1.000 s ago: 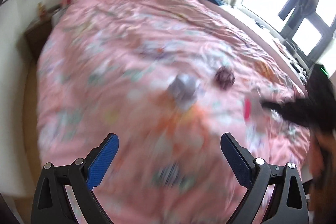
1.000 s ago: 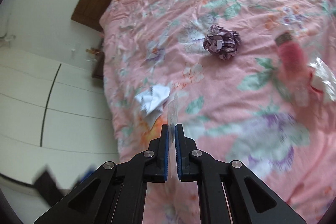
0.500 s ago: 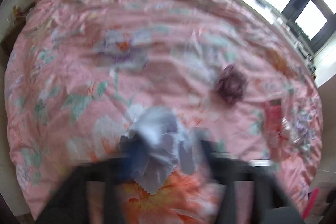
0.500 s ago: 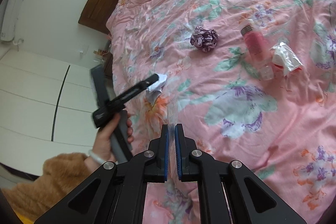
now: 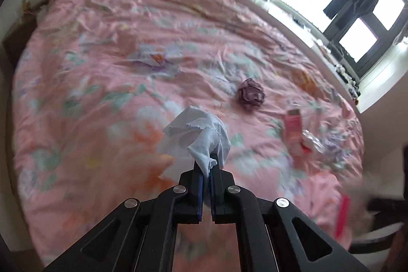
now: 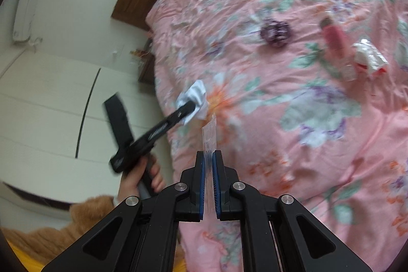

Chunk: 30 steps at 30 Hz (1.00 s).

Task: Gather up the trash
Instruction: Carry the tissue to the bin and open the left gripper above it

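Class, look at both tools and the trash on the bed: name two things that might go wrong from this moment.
1. The left tool pinches only a corner of the tissue; most of it hangs loose beyond the tips, so it may slip out when carried.
2. The right tool is already shut on a thin clear wrapper, so the purple wad, pink bottle and crumpled packet may wait until a tool is emptied.
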### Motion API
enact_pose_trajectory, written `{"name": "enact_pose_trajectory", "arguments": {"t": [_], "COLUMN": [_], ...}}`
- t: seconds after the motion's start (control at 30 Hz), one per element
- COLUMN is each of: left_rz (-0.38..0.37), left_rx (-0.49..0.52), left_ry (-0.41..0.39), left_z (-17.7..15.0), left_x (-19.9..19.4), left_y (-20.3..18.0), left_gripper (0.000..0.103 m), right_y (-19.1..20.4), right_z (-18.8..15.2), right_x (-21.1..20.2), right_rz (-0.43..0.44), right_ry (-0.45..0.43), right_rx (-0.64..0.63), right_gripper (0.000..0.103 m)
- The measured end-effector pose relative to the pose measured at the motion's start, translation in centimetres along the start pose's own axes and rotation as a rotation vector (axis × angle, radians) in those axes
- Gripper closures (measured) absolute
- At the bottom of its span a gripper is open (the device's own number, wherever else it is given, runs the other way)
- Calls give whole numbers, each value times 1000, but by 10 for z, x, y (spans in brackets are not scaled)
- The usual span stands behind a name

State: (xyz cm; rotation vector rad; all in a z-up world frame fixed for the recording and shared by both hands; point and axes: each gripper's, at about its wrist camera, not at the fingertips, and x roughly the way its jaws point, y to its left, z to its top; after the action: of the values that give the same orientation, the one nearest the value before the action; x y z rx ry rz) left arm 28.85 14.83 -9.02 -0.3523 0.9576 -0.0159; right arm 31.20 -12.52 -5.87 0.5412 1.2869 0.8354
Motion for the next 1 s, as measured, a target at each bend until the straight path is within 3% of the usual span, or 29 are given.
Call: {"name": "enact_pose_trajectory", "arguments": {"t": [0.13,0.27,0.57,0.73,1.0], "left_rz": [31,131,321,358,307], "left_rx": [-71,-215,-464,-616,-664], "left_ry": [-39,-45,133,213,309], "left_z": [-40,-107,-300,-381,-432], "left_x": [-69,-136,-223,-223,-164], "left_y": [20,66,164,210,275], "left_gripper": [99,99,99,99,99], "right_y": [37,82,174,202,232], "right_z": [-15,-45,-144,-192,-240], "right_x": [20,51,127,161,179], "right_rz": [39,97,156,149,73], "right_ry": [59,155,401,490,558], "right_rx": [-73,-143,-281,-326,-353], "right_gripper": [96,96,96,96,96]}}
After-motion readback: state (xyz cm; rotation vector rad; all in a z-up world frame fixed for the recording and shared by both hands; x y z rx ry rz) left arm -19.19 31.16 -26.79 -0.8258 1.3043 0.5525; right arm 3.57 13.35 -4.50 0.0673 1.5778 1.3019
